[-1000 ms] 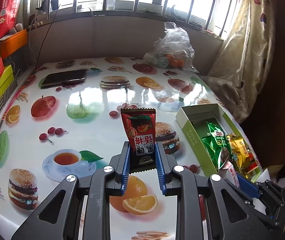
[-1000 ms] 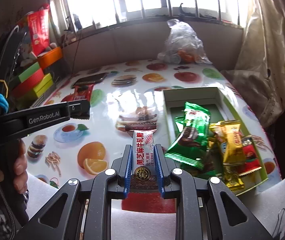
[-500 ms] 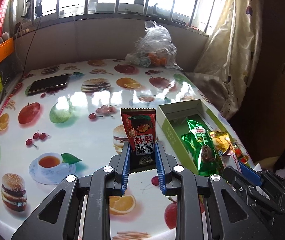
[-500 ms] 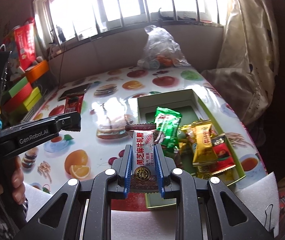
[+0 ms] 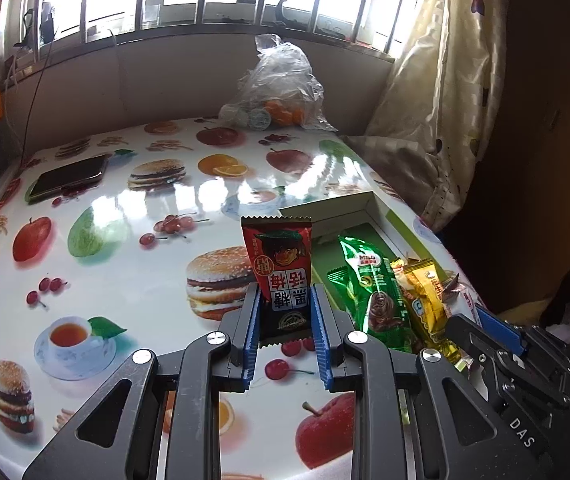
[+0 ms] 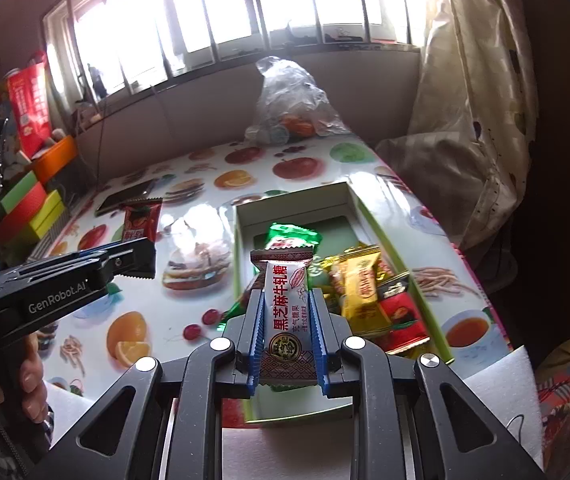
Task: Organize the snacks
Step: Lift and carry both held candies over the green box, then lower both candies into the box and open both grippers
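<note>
My left gripper [image 5: 285, 300] is shut on a red and black plum candy packet [image 5: 279, 264], held upright above the fruit-print table, just left of the green box [image 5: 365, 204]. My right gripper [image 6: 287, 308] is shut on a white and maroon sesame nougat packet [image 6: 287, 300], held over the near half of the green box [image 6: 241, 240]. Inside the box lie a green Milo packet [image 5: 377, 284], yellow packets [image 6: 359, 288] and a red packet [image 6: 403, 316]. In the right wrist view the left gripper [image 6: 141, 254] with its red packet [image 6: 141, 220] shows at the left.
A black phone [image 5: 69, 178] lies at the table's far left. A clear plastic bag [image 5: 281, 88] of fruit sits at the far edge by the window. Coloured boxes [image 6: 29, 204] stack at the left. A curtain [image 5: 425, 120] hangs on the right. A hand [image 6: 31, 376] holds the left gripper.
Both grippers have moved right with their packets. The left now sits beside the green box and the right is over it. Neither grip has changed.
</note>
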`<state>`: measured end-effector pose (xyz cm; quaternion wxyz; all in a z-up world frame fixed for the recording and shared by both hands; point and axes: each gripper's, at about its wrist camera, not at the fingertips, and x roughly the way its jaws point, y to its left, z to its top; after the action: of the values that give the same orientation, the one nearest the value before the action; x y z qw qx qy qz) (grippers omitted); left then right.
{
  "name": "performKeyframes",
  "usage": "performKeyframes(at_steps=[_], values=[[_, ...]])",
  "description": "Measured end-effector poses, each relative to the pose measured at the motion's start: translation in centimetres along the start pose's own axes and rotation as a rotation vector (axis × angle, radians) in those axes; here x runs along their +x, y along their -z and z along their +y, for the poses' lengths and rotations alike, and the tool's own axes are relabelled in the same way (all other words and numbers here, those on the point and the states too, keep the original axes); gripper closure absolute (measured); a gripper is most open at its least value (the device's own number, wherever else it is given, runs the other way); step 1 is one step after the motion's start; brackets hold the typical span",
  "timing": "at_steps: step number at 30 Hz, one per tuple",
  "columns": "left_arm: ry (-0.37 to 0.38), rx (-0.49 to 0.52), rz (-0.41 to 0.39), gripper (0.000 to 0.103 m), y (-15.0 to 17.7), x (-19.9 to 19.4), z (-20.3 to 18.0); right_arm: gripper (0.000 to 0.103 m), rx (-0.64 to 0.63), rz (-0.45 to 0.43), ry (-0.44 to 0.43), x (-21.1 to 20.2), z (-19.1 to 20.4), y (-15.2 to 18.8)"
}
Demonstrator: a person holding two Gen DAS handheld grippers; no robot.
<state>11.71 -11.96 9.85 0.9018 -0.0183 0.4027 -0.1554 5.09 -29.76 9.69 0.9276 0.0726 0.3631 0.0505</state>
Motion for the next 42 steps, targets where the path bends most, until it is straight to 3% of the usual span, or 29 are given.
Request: performKeyframes(at_steps=[22, 42], values=[[0.089, 0.041, 0.069, 0.078, -1.6, 4.1, -4.2, 0.082, 0.064, 0.031, 0.059, 2.1, -5.2, -1.7], [0.103, 0.060, 0.127, 0.078, -1.7, 8.2, -5.1, 0.082, 0.043, 0.094, 0.058, 5.4, -5.3, -1.4]])
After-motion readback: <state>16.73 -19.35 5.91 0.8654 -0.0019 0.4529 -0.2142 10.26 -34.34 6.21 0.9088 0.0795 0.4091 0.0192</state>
